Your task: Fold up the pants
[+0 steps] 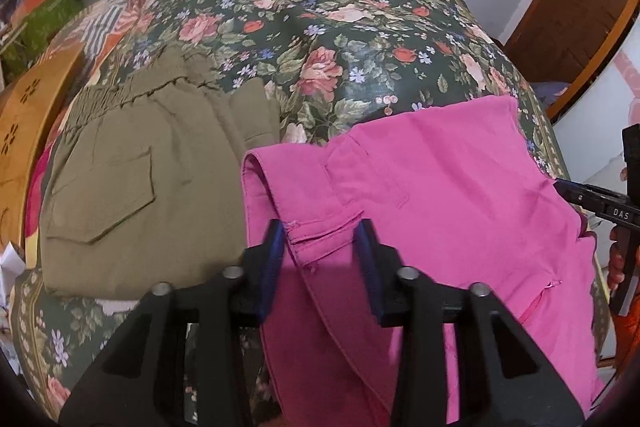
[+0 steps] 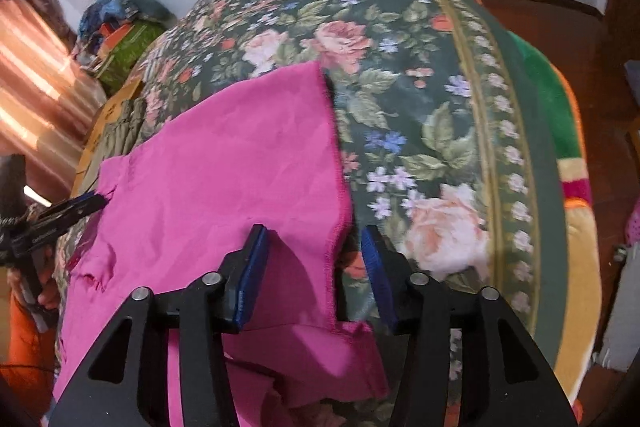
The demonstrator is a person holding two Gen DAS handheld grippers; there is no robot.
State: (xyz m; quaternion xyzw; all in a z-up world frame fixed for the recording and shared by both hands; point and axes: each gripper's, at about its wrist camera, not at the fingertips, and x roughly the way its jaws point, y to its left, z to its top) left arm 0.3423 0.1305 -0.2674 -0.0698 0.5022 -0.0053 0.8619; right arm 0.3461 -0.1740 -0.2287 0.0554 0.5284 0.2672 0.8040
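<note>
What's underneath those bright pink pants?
The pink pants lie on a dark floral bedspread, which shows all around them. Their lower part hangs over the near edge. Whatever sits beneath the bedspread or directly under the fabric is covered. The olive pants lie beside them, not underneath.

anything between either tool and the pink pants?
Nothing visible. The left tool is open, its fingers straddling the waistband of the pink pants. The right tool is open over the hem edge. The olive pants lie apart, to the left on the floral cover.

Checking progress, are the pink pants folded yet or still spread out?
Spread: the pink pants lie flat on the floral cover, their near end hanging over its edge.
</note>
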